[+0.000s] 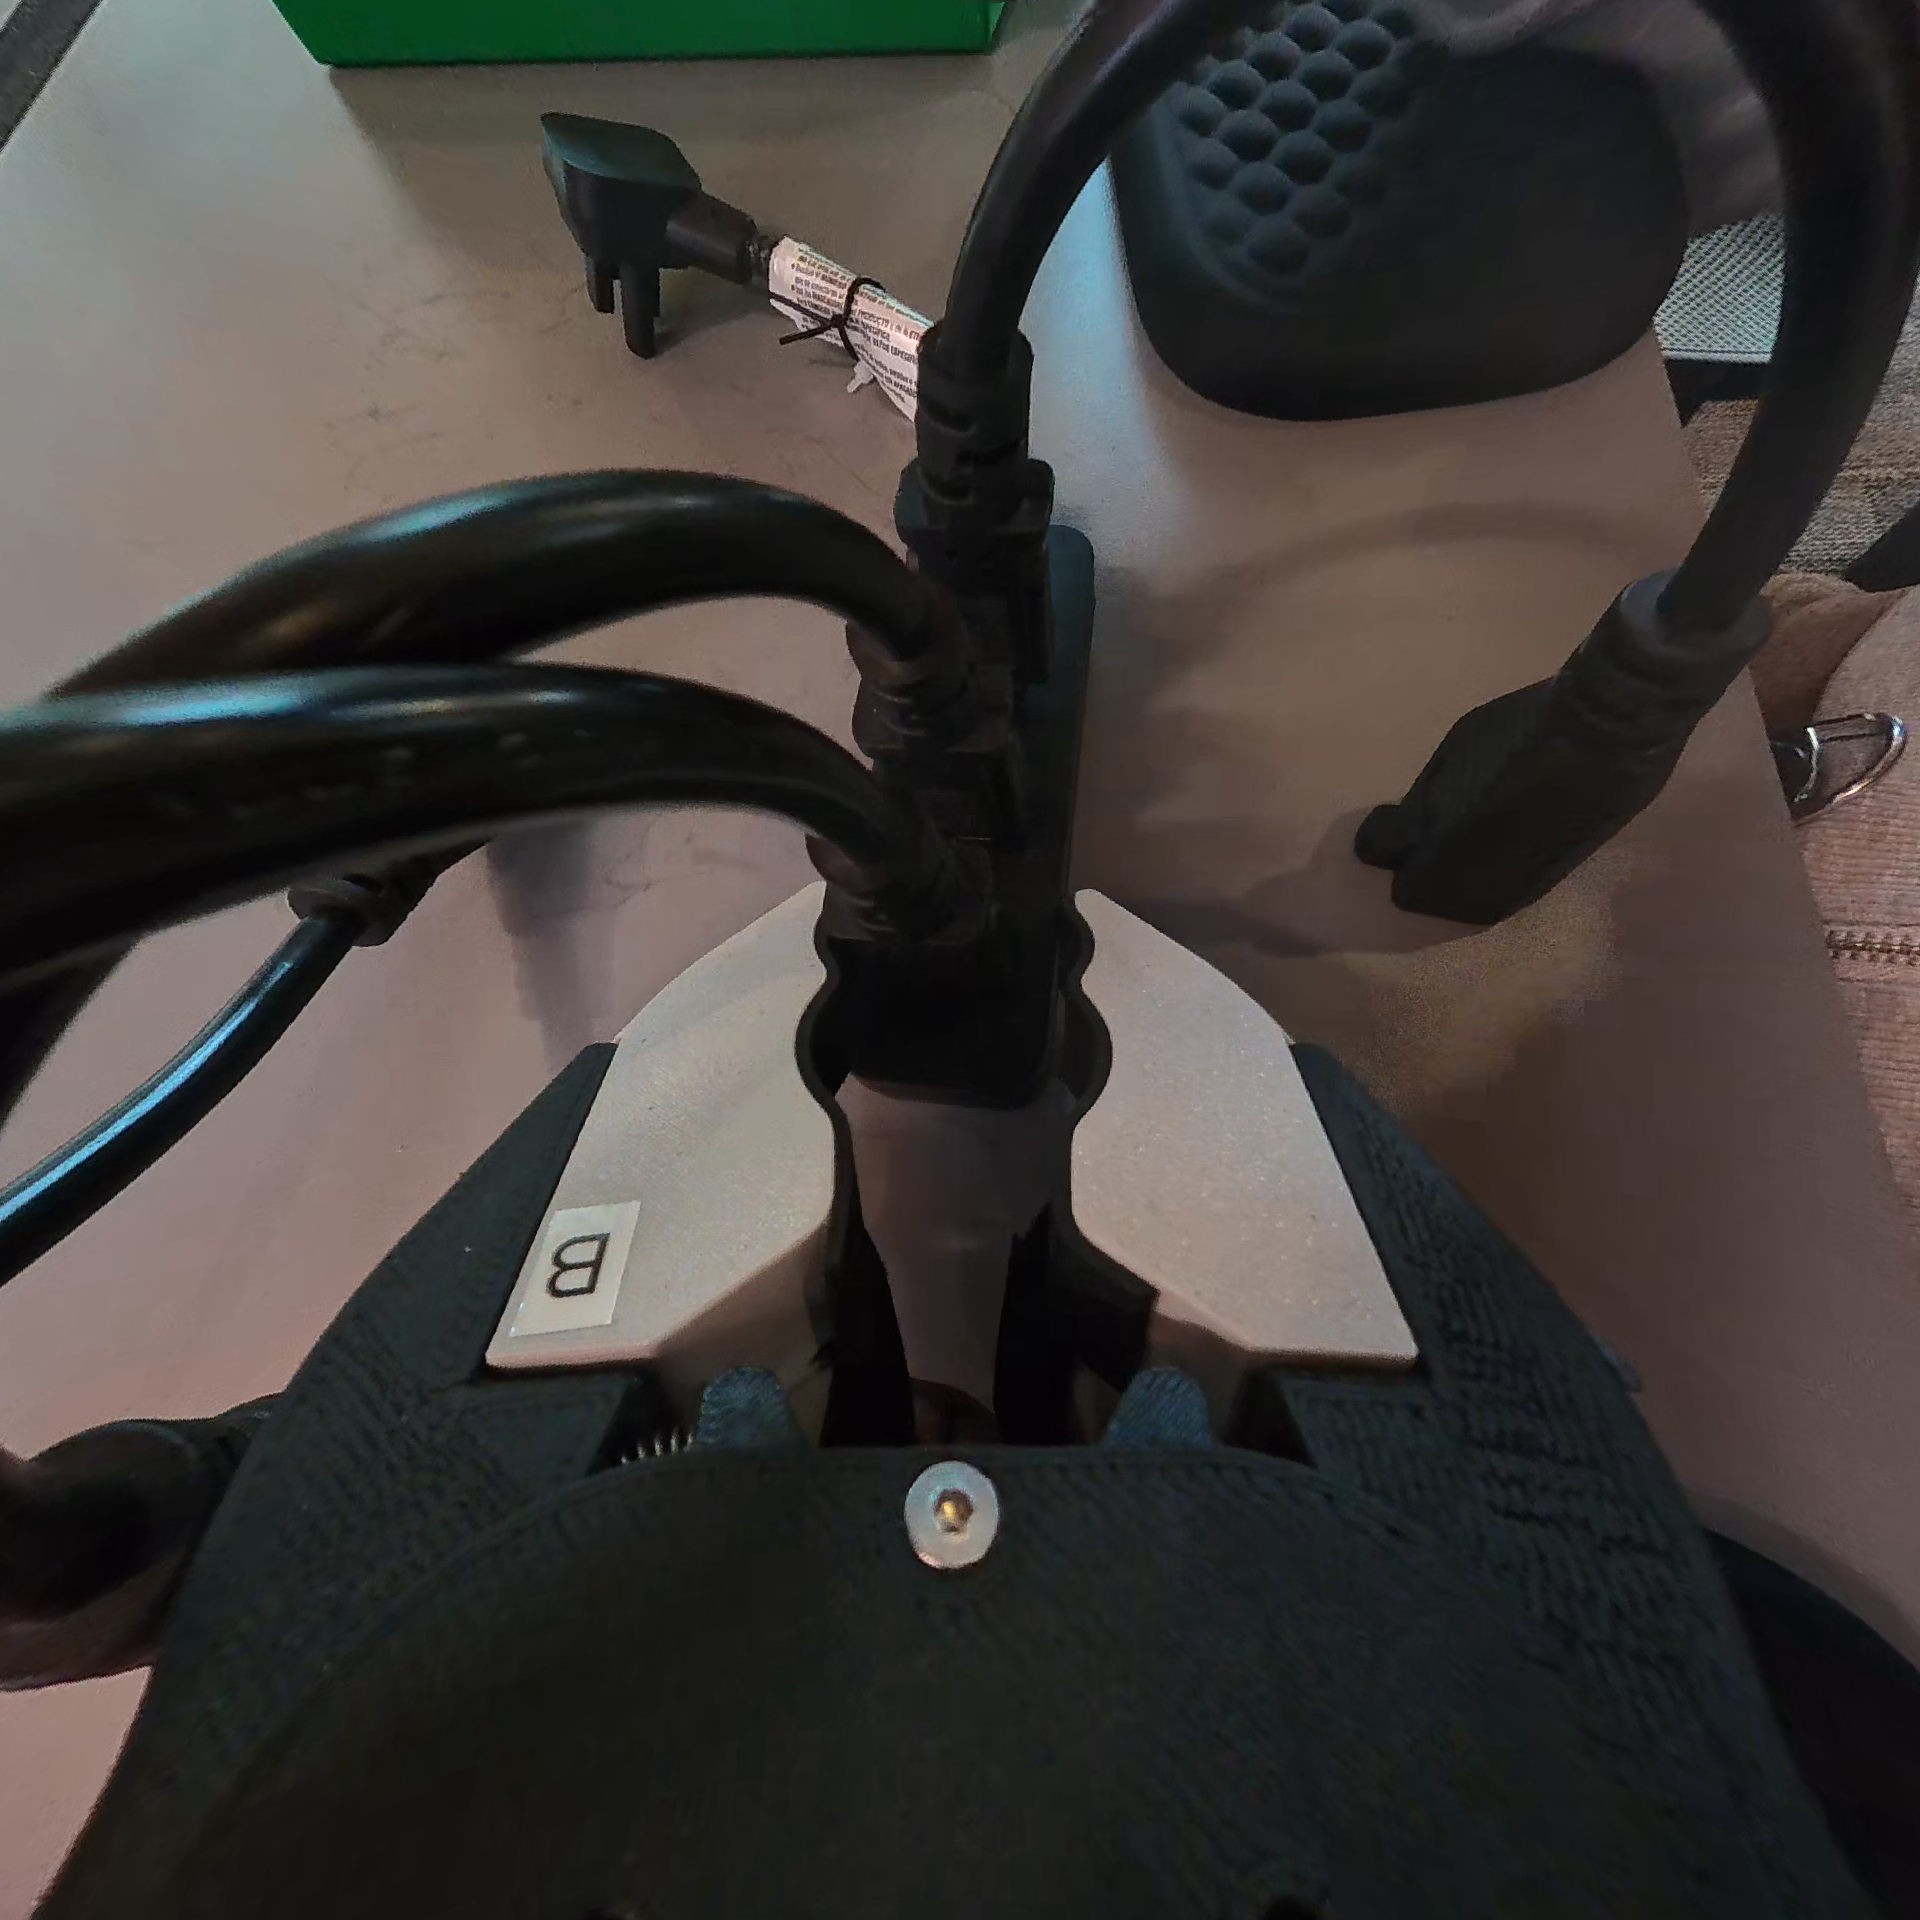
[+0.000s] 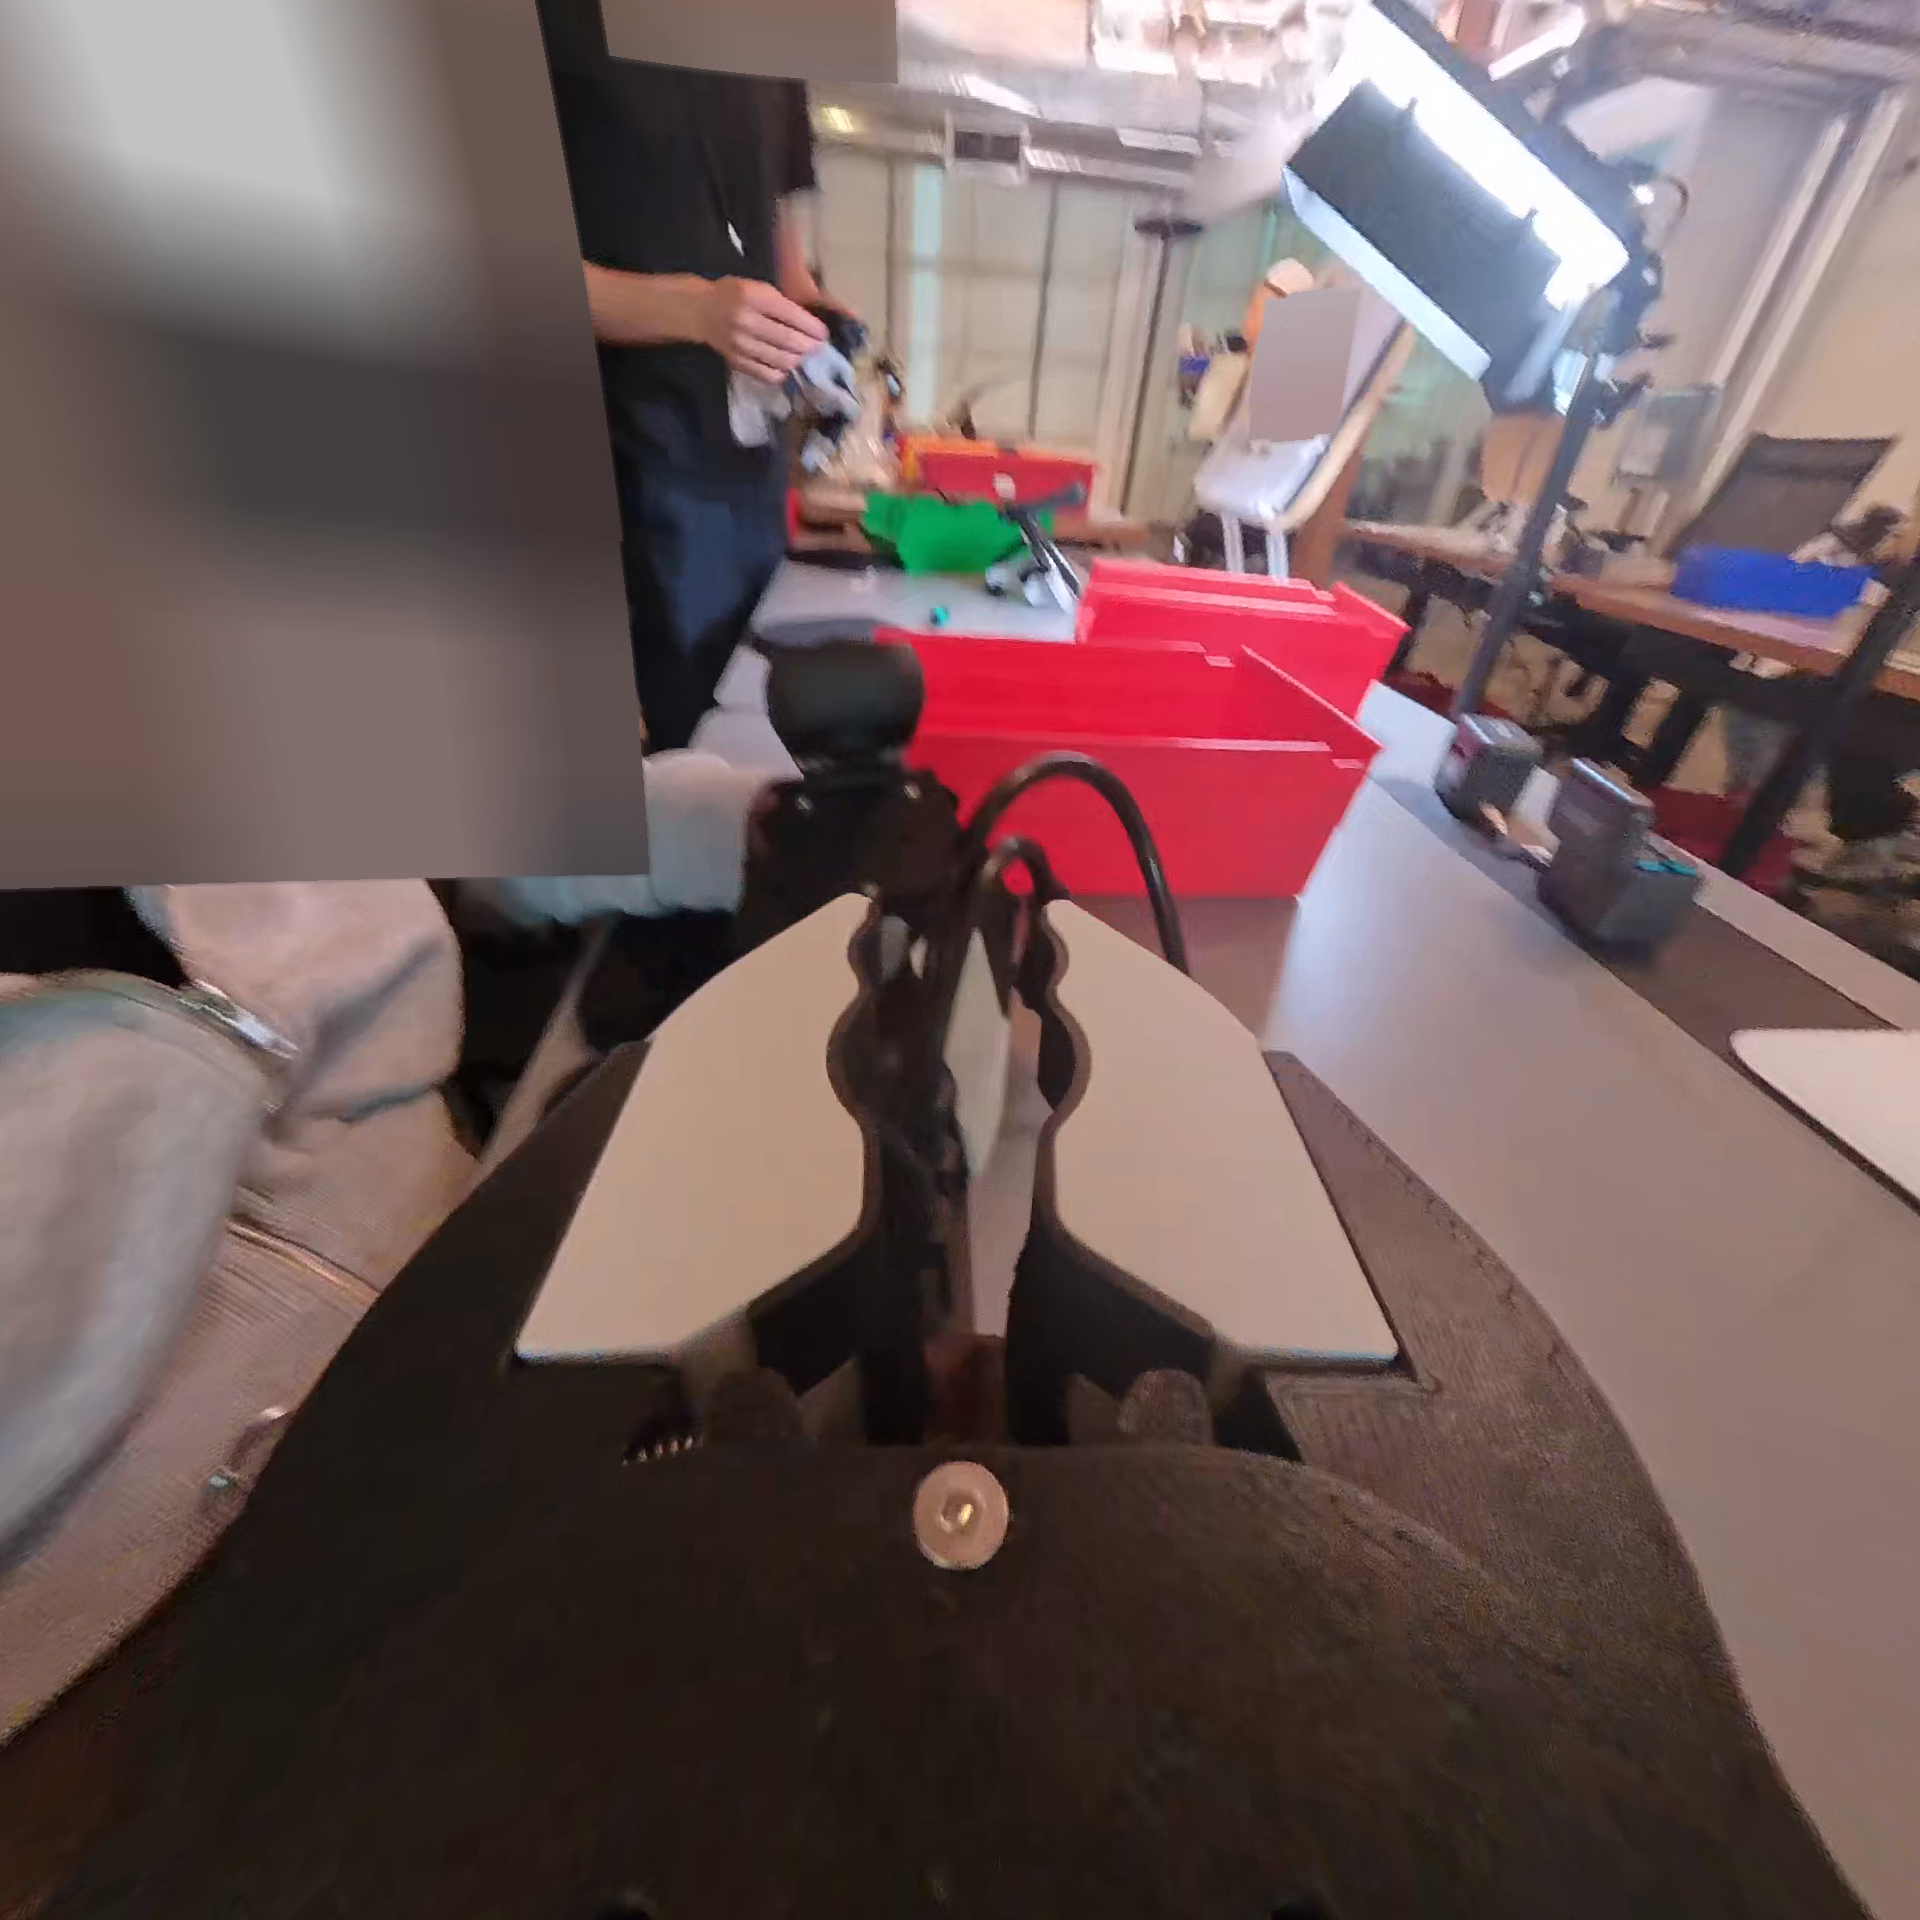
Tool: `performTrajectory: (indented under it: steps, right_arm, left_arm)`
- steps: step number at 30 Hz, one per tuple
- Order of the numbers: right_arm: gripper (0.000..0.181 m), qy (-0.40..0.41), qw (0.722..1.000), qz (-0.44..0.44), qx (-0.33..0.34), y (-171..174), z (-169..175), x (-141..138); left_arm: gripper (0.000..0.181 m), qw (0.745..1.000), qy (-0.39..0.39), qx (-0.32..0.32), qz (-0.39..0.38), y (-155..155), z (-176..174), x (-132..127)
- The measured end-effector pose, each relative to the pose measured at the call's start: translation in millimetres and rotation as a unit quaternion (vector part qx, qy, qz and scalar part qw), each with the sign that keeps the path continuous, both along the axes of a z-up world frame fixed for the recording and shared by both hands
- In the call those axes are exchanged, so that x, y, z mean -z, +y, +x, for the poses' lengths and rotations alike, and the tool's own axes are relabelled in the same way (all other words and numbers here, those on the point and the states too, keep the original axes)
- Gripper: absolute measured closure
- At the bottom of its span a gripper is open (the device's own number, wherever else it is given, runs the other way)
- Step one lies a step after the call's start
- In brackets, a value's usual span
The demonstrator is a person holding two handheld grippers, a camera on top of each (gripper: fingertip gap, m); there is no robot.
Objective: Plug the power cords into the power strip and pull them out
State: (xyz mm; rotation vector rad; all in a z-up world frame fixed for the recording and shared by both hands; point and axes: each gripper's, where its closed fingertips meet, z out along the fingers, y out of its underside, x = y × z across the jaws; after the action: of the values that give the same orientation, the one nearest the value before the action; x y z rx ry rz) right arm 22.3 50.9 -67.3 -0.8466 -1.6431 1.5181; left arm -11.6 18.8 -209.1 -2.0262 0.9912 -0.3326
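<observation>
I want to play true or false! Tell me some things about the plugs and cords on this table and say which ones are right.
1. The left hand-held gripper is clamped on the end of the black power strip. True.
2. No plugged-in cords are in the power strip. False: three black cords are plugged into it in a row.
3. A loose plug with a white tag on its cord lies on the table. True.
4. The box behind the loose plug is yellow. False: it is green.
</observation>
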Motion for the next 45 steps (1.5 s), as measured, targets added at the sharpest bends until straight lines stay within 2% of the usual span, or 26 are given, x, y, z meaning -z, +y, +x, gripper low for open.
performTrajectory:
  steps: [4,10,18,33,42,45]
  right_arm:
    - [0.159,-0.066,0.996,0.057,-0.014,-2,3,29]
    - [0.143,-0.112,0.987,0.106,-0.040,-15,1,57]
    - [0.164,-0.194,0.970,0.142,-0.025,-17,-10,90]
    - [0.163,-0.314,0.929,0.196,0.018,-15,-7,97]
    - [0.163,-0.378,0.893,0.244,0.004,-14,-3,98]
    - [0.163,-0.382,0.894,0.236,-0.002,-13,0,97]
  left_arm:
    - [0.144,1.000,-0.001,0.000,0.000,0,0,0]
    - [0.144,1.000,-0.001,0.000,0.001,0,0,0]
    - [0.144,1.000,0.000,0.000,0.002,0,0,0]
    - [0.144,1.000,-0.002,0.004,0.001,1,5,0]
    - [0.144,1.000,-0.010,0.005,0.001,2,7,0]
    - [0.144,1.000,-0.006,0.006,0.000,2,10,0]
